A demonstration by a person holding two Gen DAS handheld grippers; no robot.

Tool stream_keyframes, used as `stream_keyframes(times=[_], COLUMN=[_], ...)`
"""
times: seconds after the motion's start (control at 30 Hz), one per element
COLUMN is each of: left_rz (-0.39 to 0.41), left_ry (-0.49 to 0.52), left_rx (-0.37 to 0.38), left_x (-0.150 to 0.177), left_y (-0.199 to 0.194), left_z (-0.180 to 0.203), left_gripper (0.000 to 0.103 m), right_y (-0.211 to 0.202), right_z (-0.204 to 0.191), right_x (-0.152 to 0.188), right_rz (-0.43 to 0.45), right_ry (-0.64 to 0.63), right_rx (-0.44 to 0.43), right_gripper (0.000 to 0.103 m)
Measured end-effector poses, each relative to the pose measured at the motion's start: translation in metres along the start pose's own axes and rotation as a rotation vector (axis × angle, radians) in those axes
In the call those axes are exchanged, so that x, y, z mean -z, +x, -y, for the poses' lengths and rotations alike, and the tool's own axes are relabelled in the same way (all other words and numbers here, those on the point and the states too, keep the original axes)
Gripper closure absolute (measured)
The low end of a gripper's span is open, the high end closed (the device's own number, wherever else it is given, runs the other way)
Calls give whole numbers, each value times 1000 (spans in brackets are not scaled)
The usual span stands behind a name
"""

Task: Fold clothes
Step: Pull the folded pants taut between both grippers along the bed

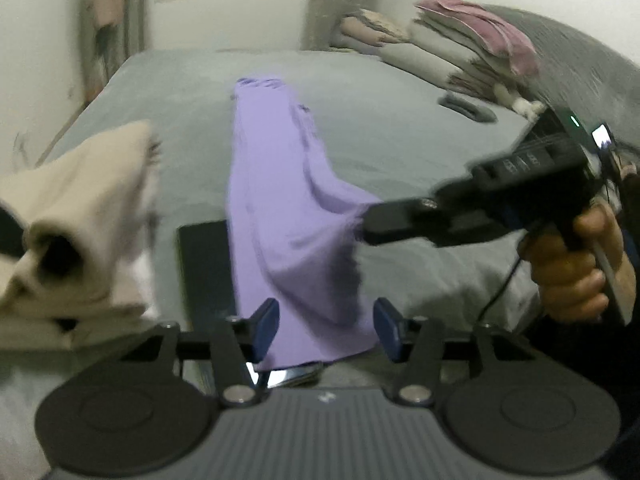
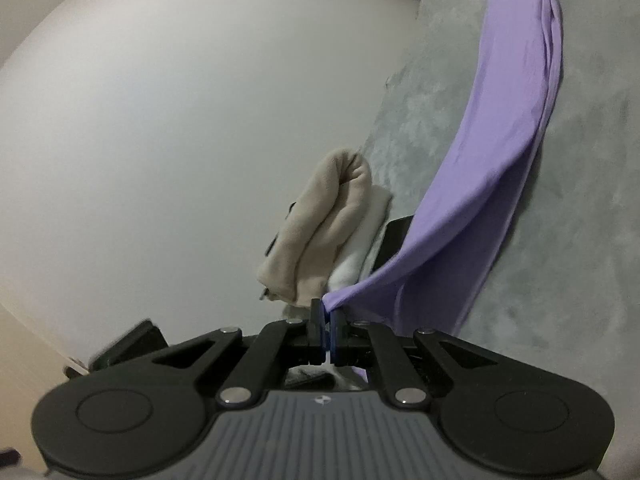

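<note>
Purple garment (image 1: 276, 208), thin and limp, stretches across the grey bed (image 1: 400, 148); your right gripper (image 2: 327, 322) pinches one corner, your left gripper (image 1: 326, 330) spread wide around the near hem.

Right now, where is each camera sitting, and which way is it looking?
Left wrist camera: sits on the left tool, whose jaws are open, and looks along the grey bed toward a window; it shows the purple garment, a beige clothes pile, and the person's hand holding the right tool.
Right wrist camera: sits on the right tool, tilted sideways toward a white wall, jaws pinching the purple garment's corner.
Both views share the purple garment, the beige pile and the bed.
</note>
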State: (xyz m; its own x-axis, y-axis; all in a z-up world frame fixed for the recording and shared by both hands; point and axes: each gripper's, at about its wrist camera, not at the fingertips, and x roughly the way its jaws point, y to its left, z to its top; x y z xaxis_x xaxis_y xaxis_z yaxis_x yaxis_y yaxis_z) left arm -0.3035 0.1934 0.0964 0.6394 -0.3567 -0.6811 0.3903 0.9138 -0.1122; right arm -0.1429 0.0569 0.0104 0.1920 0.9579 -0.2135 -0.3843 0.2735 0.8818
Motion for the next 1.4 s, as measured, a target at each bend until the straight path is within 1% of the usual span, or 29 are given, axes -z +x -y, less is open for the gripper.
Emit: stream_keyframes(times=[0.1,0.13,0.2,0.33,0.37,0.4,0.43,0.47,0.5,0.6,0.7,0.77,0.9,1.0,1.07,1.13,1.27,1.4], left_rz=[5,8,12,14,13,12,13,15,18,30,41,49,63,55,32,-5,-72,-124], left_ry=[-21,-29,-21,63,83,98,105,108,110,110,131,146,178,223,253,287,319,399], left_rx=[0,-11,-60,-184,-205,-213,-212,-216,-226,-265,-309,-335,-397,-432,-425,-405,-381,-366], left_x=[-4,-5,-6,-9,-10,-10,-10,-9,-8,-7,-6,-9,-15,-13,-10,-8,1,12], left_y=[9,11,17,29,31,33,33,33,32,27,19,13,3,-1,0,6,22,32], left_z=[4,4,7,21,23,25,27,27,27,23,20,17,11,14,16,18,14,19], left_gripper=[50,49,47,46,47,50,51,61,77,93,99,101,101,101,101,101,101,99], right_y=[1,0,0,-1,-2,-2,-2,-3,-3,-4,-6,-10,-12,-6,-1,1,-5,-11], right_z=[-4,-5,-9,-13,-14,-15,-16,-16,-17,-19,-21,-19,-20,-21,-20,-17,-9,-8], right_x=[-3,-4,-5,-7,-7,-7,-7,-8,-8,-8,-8,-4,4,11,15,19,23,26], right_rz=[6,9,16,30,33,36,39,43,46,56,64,66,66,52,42,32,16,-6], right_ry=[25,32,45,62,66,69,72,75,78,87,94,95,82,71,62,49,49,46], right_rx=[-14,-19,-29,-44,-47,-51,-54,-57,-60,-70,-77,-75,-80,-70,-54,-19,48,84], right_gripper=[98,98,98,98,98,98,98,98,98,98,98,98,98,98,98,98,98,98])
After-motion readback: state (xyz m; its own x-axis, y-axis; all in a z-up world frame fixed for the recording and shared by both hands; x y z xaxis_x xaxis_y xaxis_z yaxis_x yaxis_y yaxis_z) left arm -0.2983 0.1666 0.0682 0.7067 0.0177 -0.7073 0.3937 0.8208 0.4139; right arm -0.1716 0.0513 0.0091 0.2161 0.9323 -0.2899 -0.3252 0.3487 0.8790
